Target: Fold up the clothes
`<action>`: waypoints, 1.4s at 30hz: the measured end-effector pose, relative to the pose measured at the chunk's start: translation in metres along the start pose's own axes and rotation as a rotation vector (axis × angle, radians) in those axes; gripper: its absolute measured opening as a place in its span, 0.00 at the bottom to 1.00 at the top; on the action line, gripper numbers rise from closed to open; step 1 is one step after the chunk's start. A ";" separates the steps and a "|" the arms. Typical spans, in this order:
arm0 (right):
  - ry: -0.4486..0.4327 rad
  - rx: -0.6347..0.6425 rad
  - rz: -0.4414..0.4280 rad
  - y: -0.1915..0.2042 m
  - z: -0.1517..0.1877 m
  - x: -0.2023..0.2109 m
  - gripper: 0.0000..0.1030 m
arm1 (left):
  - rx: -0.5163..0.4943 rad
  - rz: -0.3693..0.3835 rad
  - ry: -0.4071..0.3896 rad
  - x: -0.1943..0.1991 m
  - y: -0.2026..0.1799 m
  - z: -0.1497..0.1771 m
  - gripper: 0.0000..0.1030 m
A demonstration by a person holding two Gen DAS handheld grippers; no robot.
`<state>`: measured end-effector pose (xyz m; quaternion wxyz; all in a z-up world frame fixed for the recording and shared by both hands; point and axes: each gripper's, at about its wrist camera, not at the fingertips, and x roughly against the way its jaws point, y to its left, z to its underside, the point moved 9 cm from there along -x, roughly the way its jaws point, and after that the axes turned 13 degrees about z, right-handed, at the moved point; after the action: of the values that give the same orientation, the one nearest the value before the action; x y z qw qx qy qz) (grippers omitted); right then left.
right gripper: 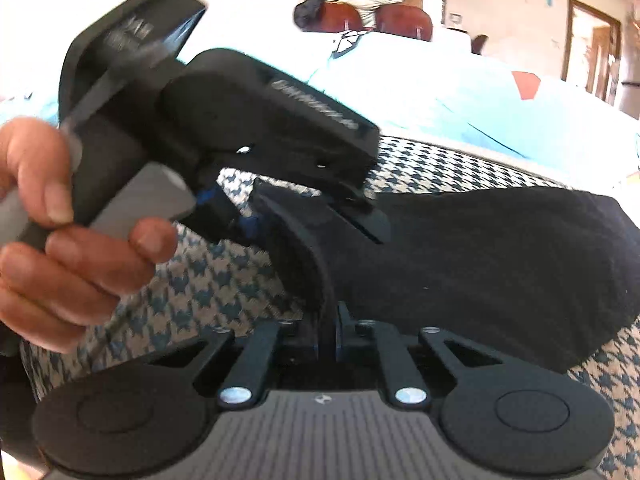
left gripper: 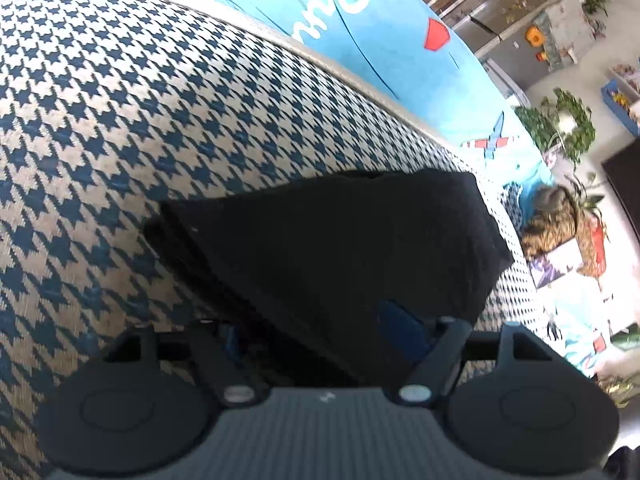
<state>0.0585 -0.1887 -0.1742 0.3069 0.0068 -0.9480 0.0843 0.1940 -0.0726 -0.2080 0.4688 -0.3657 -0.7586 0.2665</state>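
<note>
Right wrist view gives me the relation I need: the houndstooth cover fills most of the surface, with a light blue sheet beyond it, and on the cover lies the black garment, a thick dark bundle whose long axis runs from my right gripper off toward the right edge of that view. The right gripper's fingers are pressed together on the near, narrow end of the cloth, so I read that end as pinched. The left gripper, held in a hand, comes in from the left just beside the same end; in its own view its fingers stand spread with the garment lying between and over them, and I cannot see the pads pressing it. Both grippers sit at one end, the far end free. The cloth looks plain, matte, already doubled into layers, soft-edged.
</note>
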 end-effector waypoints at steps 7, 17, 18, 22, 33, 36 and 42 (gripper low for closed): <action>0.012 -0.109 -0.053 -0.019 -0.005 0.010 0.08 | -0.007 -0.016 -0.028 -0.002 0.002 -0.007 0.61; 0.032 -0.132 -0.105 -0.008 -0.010 0.013 0.08 | -0.043 -0.094 -0.097 -0.004 -0.002 -0.014 0.13; 0.031 -0.130 -0.110 -0.007 -0.010 0.014 0.08 | -0.051 -0.102 -0.107 -0.001 -0.002 -0.015 0.11; 0.028 -0.137 -0.124 -0.004 -0.013 0.016 0.08 | -0.075 -0.141 -0.138 0.010 0.000 -0.019 0.09; 0.030 -0.189 -0.211 0.021 -0.031 0.007 0.08 | -0.102 -0.232 -0.191 0.054 0.010 -0.021 0.09; 0.025 -0.186 -0.246 0.034 -0.039 0.006 0.08 | -0.086 -0.251 -0.209 0.074 0.017 -0.023 0.09; 0.015 -0.158 -0.323 0.065 -0.052 0.006 0.08 | -0.059 -0.291 -0.244 0.113 0.030 -0.033 0.09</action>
<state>0.0793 -0.1154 -0.1391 0.3232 0.1342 -0.9359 -0.0410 0.1998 0.0377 -0.1586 0.3961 -0.2308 -0.8621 0.2159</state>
